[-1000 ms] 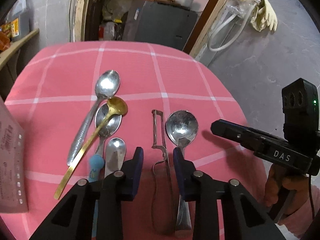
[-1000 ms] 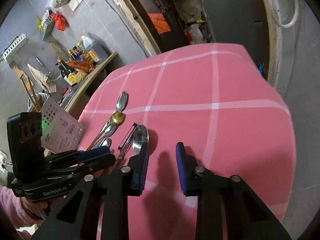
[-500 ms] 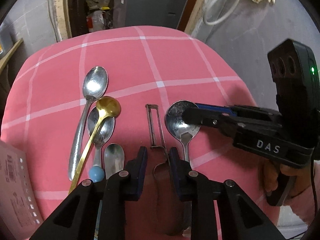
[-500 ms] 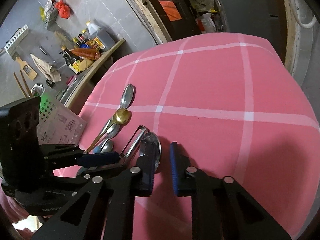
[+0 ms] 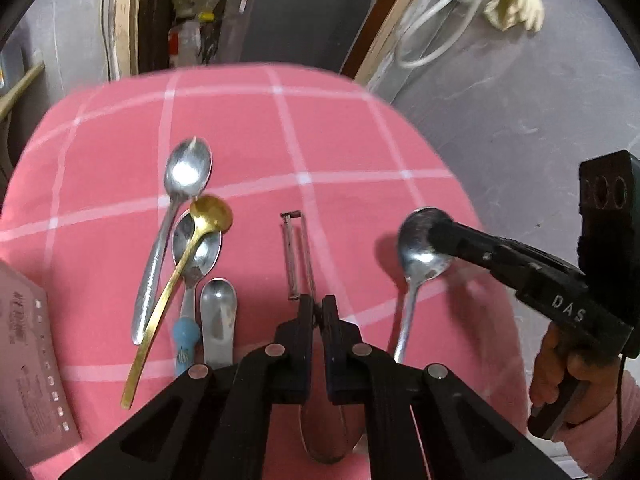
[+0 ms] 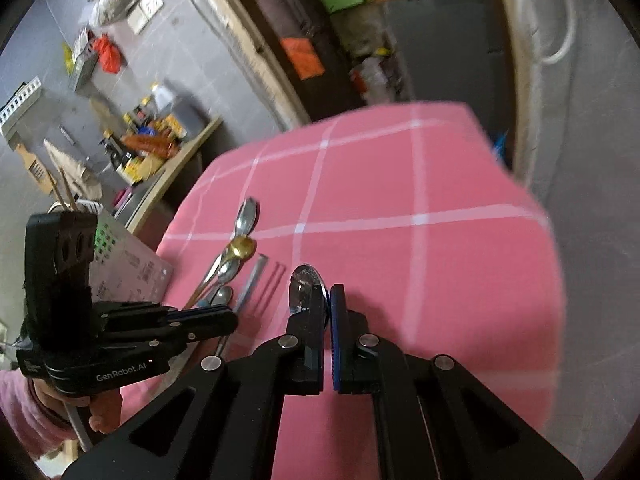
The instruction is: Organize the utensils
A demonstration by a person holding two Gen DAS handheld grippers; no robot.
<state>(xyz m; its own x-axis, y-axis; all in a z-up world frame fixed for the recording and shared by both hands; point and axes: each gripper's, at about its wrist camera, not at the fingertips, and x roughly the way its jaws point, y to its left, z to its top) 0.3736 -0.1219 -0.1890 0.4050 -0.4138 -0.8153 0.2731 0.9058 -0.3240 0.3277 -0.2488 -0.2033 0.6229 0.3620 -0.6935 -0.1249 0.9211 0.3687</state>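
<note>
Left wrist view, read left to right: a printed card (image 5: pixel 30 364) lies at the desk's near left edge on the pink checked cloth (image 5: pixel 248 132). Next is a cluster of four spoons (image 5: pixel 188 248), all with handles running toward the camera: a long steel one, a gold one lying across a blue-handled one, and a short steel scoop. At centre, the left gripper (image 5: pixel 318 312) has just been closing and is now clamped on the wire handle of a metal peeler (image 5: pixel 295 256). Its blade end points straight away from the camera, its long axis in line with the gripper. To the right, the right gripper (image 5: pixel 440 236) has also just been closing and is pinched on the rim of a large steel spoon (image 5: pixel 420 252). That spoon's handle trails back toward the near edge. It appears tilted, bowl end raised, casting a shadow to its left. The spoon cluster lies well left of both held pieces; the left hand, holding the peeler, is nearer to it.
</note>
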